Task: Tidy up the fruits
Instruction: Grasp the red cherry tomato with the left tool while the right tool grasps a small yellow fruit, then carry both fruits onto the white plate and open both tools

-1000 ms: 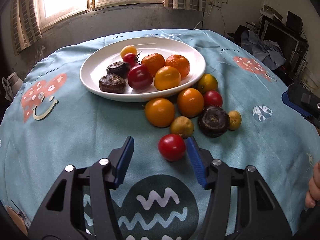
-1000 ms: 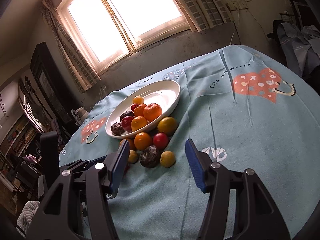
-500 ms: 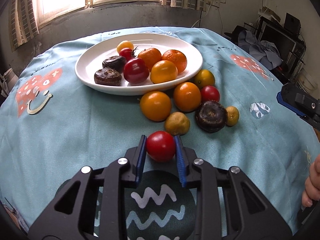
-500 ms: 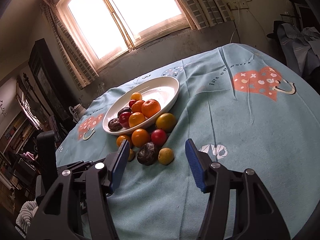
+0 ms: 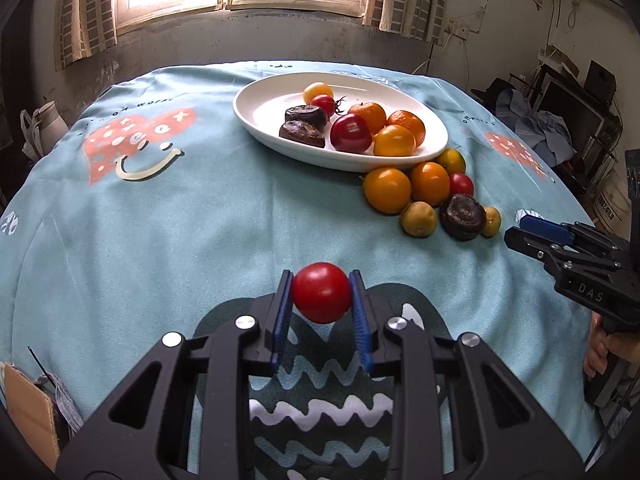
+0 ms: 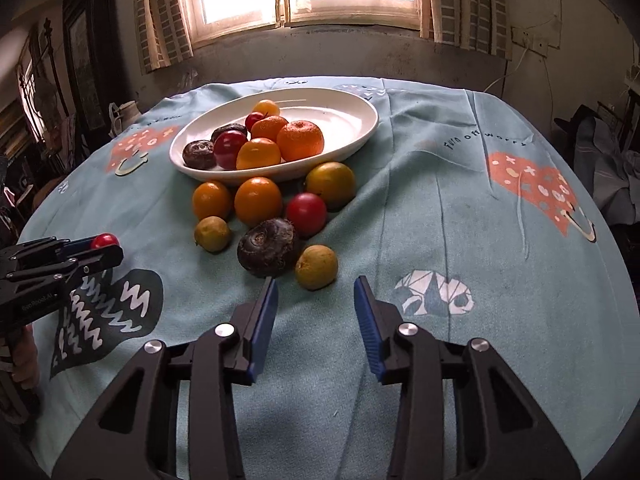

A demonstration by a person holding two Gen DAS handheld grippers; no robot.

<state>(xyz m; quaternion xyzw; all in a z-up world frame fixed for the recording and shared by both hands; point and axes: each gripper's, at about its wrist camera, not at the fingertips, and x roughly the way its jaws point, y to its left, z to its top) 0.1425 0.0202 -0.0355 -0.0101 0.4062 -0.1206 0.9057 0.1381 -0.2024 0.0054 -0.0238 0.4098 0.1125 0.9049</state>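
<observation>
Near the front edge of the table, over the dark wavy patch printed on the cloth, our left gripper holds the red tomato pinched between its blue fingers. A second ago those fingers stood wide apart with the tomato lying on the cloth beside the loose pile; half a second ago they had closed on it, and now it appears lifted clear of the cloth and drawn away from the pile. We judge that the pick is made, and what remains for this fruit is the carry to the white plate, which sits toward the far side of the table and already holds several fruits.

The tomato is nearly round, so it has no long axis worth naming, and we cannot see its stem end, so which way it points cannot be told. The fingers grip it across its middle.

Our right gripper hangs over the table with its fingers apart and nothing between them, just in front of the small yellow-green fruit and the dark wrinkled fruit at the near edge of the loose pile. Seven fruits lie there against the plate's near rim, so much of the sorting is not yet done.
</observation>
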